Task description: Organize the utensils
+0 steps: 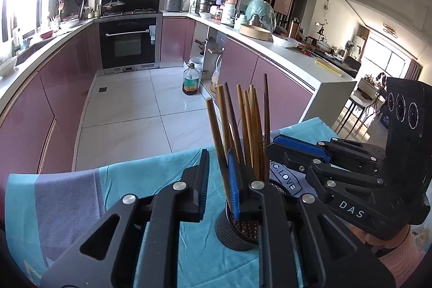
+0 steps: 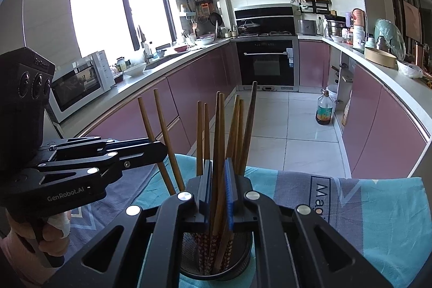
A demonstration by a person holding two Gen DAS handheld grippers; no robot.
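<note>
Both grippers part-spread at the mesh holder [image 2: 216, 258] — right gripper [image 2: 218, 188] loosely straddling two chopsticks [image 2: 219, 153], left gripper [image 1: 218, 174] empty beside them — seemingly releasing them.

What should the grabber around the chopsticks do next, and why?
Probably lift the right gripper clear: its jaws stand slightly apart around two chopsticks that already stand in the mesh holder, so they look dropped off.

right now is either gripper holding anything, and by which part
Left gripper: nothing, jaws apart. Right gripper: chopsticks stand mid-length between its jaws; a grip cannot be told.
</note>
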